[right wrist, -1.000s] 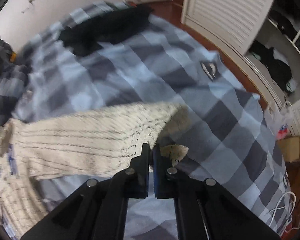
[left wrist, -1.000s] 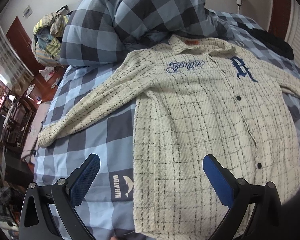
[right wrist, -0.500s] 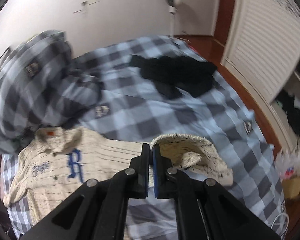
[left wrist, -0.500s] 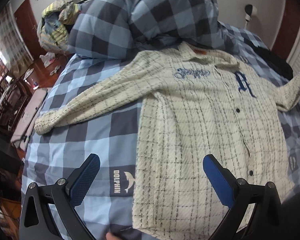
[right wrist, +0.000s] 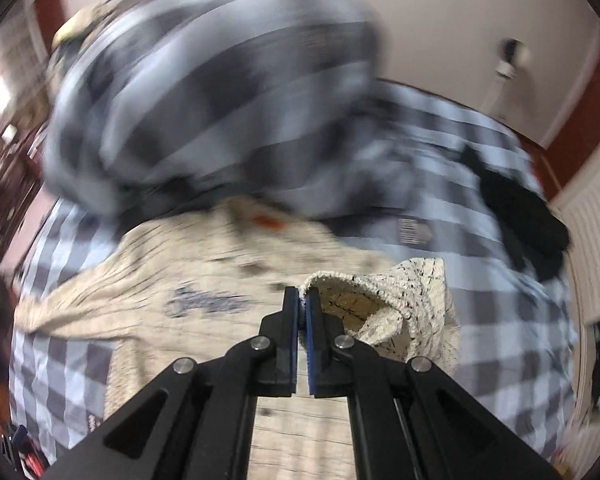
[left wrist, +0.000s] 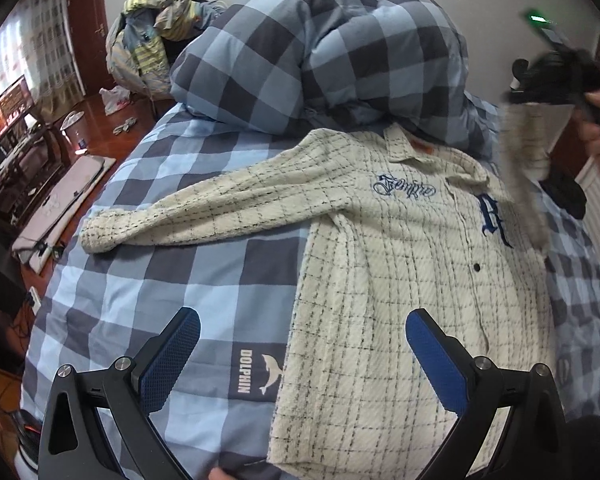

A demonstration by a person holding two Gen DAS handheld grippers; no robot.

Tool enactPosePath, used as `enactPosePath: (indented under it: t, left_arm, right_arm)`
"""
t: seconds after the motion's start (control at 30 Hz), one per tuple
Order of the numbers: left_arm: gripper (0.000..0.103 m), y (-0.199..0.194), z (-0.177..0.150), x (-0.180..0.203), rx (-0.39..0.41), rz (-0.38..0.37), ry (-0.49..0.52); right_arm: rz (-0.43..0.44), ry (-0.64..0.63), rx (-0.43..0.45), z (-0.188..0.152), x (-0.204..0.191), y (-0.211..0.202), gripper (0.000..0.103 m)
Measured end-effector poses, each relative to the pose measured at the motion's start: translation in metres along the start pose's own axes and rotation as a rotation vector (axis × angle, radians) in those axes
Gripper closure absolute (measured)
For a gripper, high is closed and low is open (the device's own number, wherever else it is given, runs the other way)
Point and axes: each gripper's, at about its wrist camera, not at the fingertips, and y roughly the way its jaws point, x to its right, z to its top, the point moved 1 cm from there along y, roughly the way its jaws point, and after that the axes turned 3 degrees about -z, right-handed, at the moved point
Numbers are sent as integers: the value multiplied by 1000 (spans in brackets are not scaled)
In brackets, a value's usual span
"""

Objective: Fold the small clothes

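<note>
Left wrist view: we count one cream checked shirt (left wrist: 412, 248) spread face up on the blue checked bedspread (left wrist: 172, 264), one sleeve (left wrist: 204, 216) stretched out left of its chest. Our left gripper (left wrist: 300, 356) hangs released over the hem, touching nothing. Right of the collar, our right gripper (right wrist: 302, 300) is clenched on the other sleeve's cuff (right wrist: 384, 304), lifted above the shirt. Motion blur smears that sleeve, and the shirt's lower edge is cut off.
</note>
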Motion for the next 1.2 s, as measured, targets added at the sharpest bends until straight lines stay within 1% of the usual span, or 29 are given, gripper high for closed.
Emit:
enactPosePath:
  t: [0.07, 0.1, 0.2, 0.3, 0.4, 0.5, 0.53, 0.57, 0.6, 0.67, 0.7, 0.73, 0.77, 0.8, 0.83, 0.9, 0.93, 1.0, 1.07, 1.1, 1.17, 1.2]
  left_arm:
    - [0, 1, 1, -4, -4, -5, -16]
    - [0, 2, 0, -6, -7, -8, -25]
    - [0, 4, 1, -11, -19, -19, -53]
    - [0, 7, 1, -15, -24, -17, -71]
    - [0, 9, 1, -18, -29, -14, -81]
    - [0, 11, 2, -19, -31, -14, -85]
    - [0, 11, 2, -20, -35, -17, -89]
    - [0, 11, 2, -20, -37, -21, -92]
    - [0, 12, 2, -20, -40, -26, -94]
    - [0, 12, 2, -19, -42, -34, -94]
    - [0, 10, 2, -18, -39, -36, -93]
    - [0, 9, 2, -18, -36, -37, -92]
    - [0, 7, 3, -17, -31, -38, -91]
    - [0, 6, 3, -16, -27, -39, -88]
    - [0, 4, 3, -16, -23, -38, -85]
    - [0, 2, 2, -14, -12, -28, -74]
    - [0, 2, 3, -14, -10, -23, -71]
    - [0, 2, 3, -14, -10, -18, -70]
    - [0, 4, 3, -15, -13, -17, -70]
    - [0, 4, 3, -15, -16, -15, -69]
    - [0, 6, 2, -14, -21, -13, -64]
    - [0, 7, 2, -13, -24, -14, -62]
  right_arm:
    - [35, -48, -26, 0, -42, 22, 103]
    - [40, -65, -35, 0, -56, 28, 103]
    - [65, -118, -85, -7, -112, 70, 103]
    - [69, -150, -129, -13, -150, 97, 103]
    - [68, -202, -183, -29, -191, 129, 103]
    - [72, -238, -220, -37, -211, 144, 103]
    - [106, -235, -232, -41, -215, 148, 100]
    - [148, -232, -240, -41, -216, 148, 100]
    - [212, -223, -250, -43, -216, 146, 99]
    - [319, -164, -258, -40, -203, 137, 90]
    - [389, -88, -267, -37, -188, 128, 72]
    - [432, -30, -255, -34, -175, 119, 50]
    - [455, 16, -223, -31, -160, 109, 42]
    - [448, 44, -186, -27, -145, 99, 32]
    - [422, 54, -163, -25, -135, 93, 24]
    - [334, 65, -130, -22, -111, 87, 15]
    - [287, 83, -131, -23, -96, 90, 14]
    - [245, 131, -177, -28, -75, 105, 14]
    - [242, 186, -246, -38, -59, 125, 14]
    - [241, 212, -296, -46, -53, 141, 14]
    - [251, 256, -352, -60, -48, 164, 14]
    - [260, 275, -359, -63, -45, 169, 14]
